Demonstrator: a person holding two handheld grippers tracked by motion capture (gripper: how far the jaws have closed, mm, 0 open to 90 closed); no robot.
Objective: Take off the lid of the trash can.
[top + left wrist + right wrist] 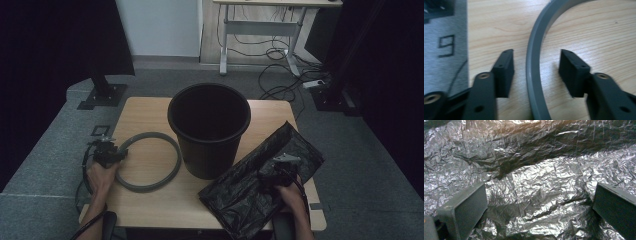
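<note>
A black bucket stands upright in the middle of the wooden table. To its left a grey ring lies flat. My left gripper is at the ring's left edge. In the left gripper view the ring runs between the jaws of the left gripper, which is open, with a gap on each side. A crumpled black plastic bag lies at the front right. My right gripper hovers over it, and in the right gripper view this gripper is wide open above the bag.
The table's left edge is close to my left gripper, with grey carpet beyond it. A black stand base sits on the floor at the back left. A desk frame and loose cables lie behind the table.
</note>
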